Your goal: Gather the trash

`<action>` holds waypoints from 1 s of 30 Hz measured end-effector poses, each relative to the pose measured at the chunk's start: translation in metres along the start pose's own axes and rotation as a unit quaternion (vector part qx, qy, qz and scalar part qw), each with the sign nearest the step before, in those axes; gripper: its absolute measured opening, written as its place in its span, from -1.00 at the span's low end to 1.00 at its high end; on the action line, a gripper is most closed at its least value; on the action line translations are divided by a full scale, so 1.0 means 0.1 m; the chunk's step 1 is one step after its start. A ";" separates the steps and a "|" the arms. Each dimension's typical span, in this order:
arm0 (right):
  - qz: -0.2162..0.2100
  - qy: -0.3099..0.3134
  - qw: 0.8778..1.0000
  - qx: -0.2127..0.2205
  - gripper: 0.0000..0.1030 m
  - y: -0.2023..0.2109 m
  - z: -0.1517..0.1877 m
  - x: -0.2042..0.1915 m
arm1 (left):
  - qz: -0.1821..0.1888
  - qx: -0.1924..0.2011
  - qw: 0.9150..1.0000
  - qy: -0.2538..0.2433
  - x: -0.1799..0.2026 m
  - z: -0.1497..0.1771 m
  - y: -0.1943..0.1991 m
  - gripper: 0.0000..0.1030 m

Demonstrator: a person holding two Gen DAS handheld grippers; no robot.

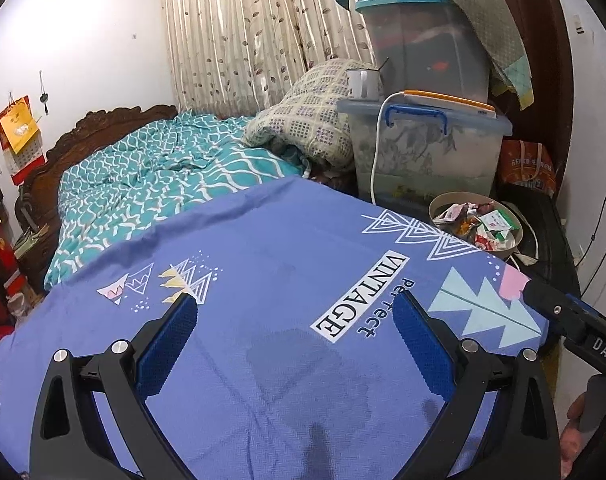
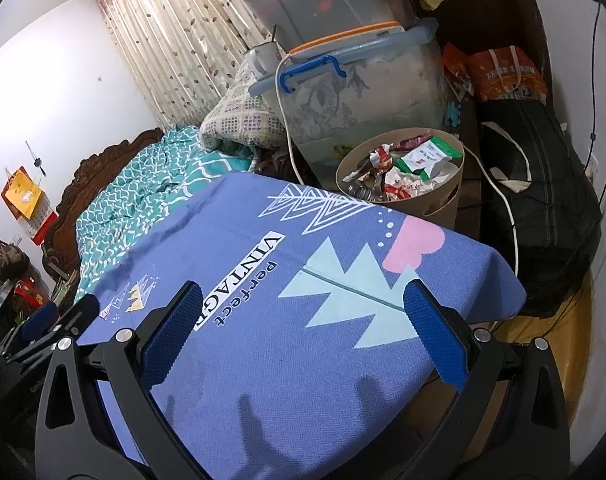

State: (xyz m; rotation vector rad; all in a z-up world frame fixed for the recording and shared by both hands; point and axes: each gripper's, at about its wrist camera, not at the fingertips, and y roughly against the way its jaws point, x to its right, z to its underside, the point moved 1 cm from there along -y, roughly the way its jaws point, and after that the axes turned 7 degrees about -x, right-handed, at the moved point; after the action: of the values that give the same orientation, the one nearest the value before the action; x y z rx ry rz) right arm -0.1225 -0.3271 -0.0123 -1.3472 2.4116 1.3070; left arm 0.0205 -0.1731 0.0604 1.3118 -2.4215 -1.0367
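Both grippers hover over the blue printed tablecloth (image 1: 263,280), side by side. The left gripper (image 1: 295,340) has its blue-padded fingers spread wide with nothing between them, and the right gripper (image 2: 303,328) is just as wide and just as empty.

The trash sits beyond the far right corner of the cloth: a round tan wastebasket (image 2: 443,204) standing just beside the table edge, in front of the clear storage bin (image 2: 363,92) with blue handles. It is heaped to the brim with crumpled snack wrappers (image 2: 407,168), a green-and-white packet on top and what looks like a clear bottle poking up at the near side.

I judge the wrappers to be very light, crinkly and slick, apt to slip or spring out of a loose pinch, so a fold or bunched corner is the place to nip them. The basket looks stiff and light; its rim offers the surest grip. A white cable (image 2: 287,136) trails close by its left side and could snag.
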 end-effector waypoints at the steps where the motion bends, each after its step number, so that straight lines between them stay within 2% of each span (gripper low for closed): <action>1: 0.000 0.002 1.000 0.002 0.93 0.03 -0.01 -0.01 | 0.001 -0.002 1.000 0.001 0.00 0.00 -0.01 0.84; 22: -0.001 -0.006 1.000 0.007 0.93 0.11 0.01 0.06 | -0.017 -0.005 1.000 -0.016 0.18 -0.03 0.01 0.84; 30: -0.001 -0.007 1.000 0.002 0.93 0.08 0.03 0.06 | -0.008 0.000 1.000 -0.016 0.20 -0.03 0.05 0.84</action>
State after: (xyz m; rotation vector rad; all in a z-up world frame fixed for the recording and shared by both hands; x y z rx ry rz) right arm -0.1329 -0.3273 -0.0117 -1.3330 2.4026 1.3055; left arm 0.0072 -0.1884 0.0630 1.3268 -2.4386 -1.0693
